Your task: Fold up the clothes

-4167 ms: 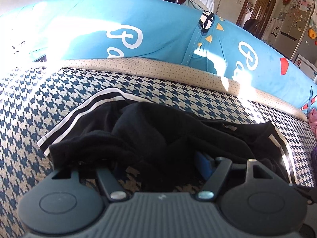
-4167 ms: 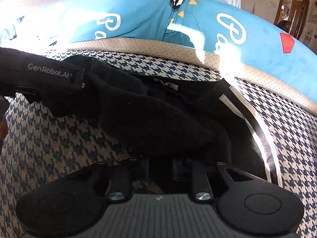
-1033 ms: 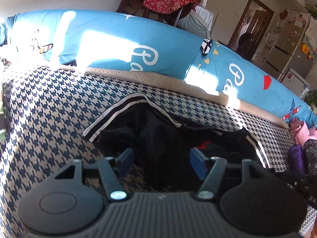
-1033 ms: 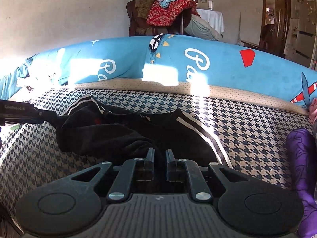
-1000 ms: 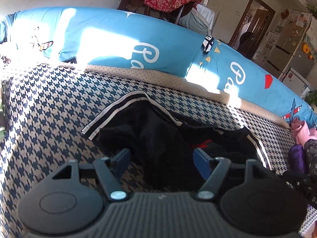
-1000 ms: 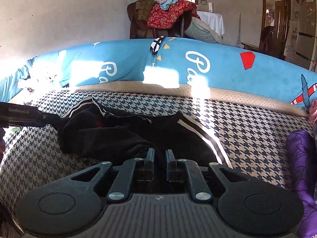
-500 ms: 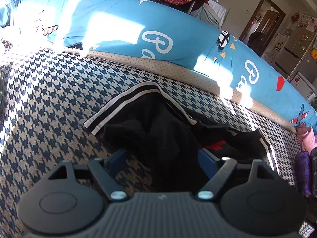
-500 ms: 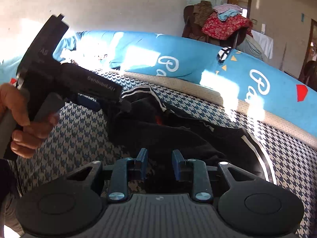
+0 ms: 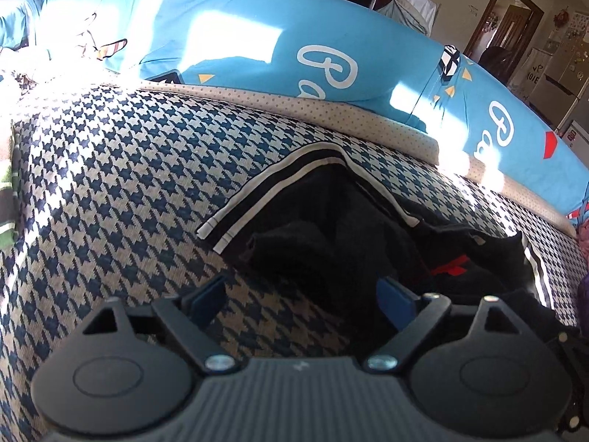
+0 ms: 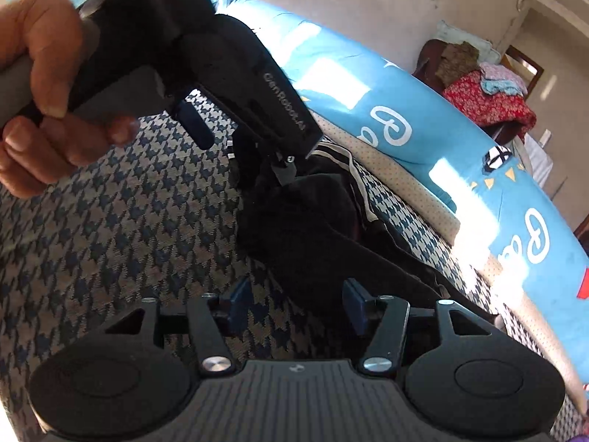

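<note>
Your left gripper (image 9: 300, 296) has its jaws spread wide with nothing between them; half a second ago they stood about as far apart. Your right gripper (image 10: 294, 304) also shows jaws well parted and empty, though a second ago they were nearly closed. Just past both pairs of blue pads lies the crumpled black garment with white side stripes (image 9: 353, 235), heaped on the blue-and-cream houndstooth sofa seat (image 9: 110, 169). Its folds are too dark to tell sleeve from leg, and a small red patch (image 9: 449, 269) shows on it without being readable. In the right wrist view your left hand (image 10: 40, 84) and the left tool's body now fill the upper left, much nearer than before, hiding the garment's far end. Behind runs the bright blue back cushion with white lettering (image 9: 257, 37), partly washed out by sun.
</note>
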The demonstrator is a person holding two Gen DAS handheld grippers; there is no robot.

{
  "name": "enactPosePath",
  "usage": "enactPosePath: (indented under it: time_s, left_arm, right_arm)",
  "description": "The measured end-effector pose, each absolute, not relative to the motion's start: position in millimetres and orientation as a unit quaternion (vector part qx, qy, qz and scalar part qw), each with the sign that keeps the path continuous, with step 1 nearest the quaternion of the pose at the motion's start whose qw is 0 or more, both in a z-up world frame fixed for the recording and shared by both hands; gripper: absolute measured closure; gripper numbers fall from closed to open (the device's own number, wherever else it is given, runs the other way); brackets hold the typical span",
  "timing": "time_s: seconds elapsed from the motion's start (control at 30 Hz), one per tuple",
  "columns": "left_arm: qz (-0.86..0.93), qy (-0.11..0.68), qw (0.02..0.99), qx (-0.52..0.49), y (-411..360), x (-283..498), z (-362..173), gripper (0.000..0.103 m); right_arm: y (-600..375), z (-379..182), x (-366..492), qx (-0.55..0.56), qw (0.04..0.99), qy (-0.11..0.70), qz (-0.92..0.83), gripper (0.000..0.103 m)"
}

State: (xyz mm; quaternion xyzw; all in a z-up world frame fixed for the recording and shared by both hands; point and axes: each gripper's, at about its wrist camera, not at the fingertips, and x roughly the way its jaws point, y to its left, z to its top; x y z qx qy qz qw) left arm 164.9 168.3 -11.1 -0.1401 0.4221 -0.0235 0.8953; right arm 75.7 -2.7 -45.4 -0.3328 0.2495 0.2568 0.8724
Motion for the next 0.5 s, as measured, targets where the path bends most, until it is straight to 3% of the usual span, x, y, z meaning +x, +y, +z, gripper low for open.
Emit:
enactPosePath:
  time_s: [0.3, 0.37, 0.43, 0.5]
  left_arm:
    - [-0.016, 0.428, 0.889, -0.163, 179, 173, -16, 0.013]
    - [-0.015, 0.428, 0.888, -0.167, 180, 174, -17, 0.013]
    - [-0.015, 0.426, 0.889, -0.168, 180, 174, -16, 0.013]
    - [-0.017, 0.425, 0.889, -0.169, 179, 175, -16, 0.012]
  right_arm:
    - [21, -86, 90, -0.428, 0.851, 0.194, 0.234, 0.050]
    - [21, -88, 98, -0.421, 0.855, 0.201, 0.229, 0.072]
    - [18, -83, 107, -0.394, 0.864, 0.215, 0.229, 0.085]
    - [12, -71, 115, -0.348, 0.877, 0.232, 0.237, 0.089]
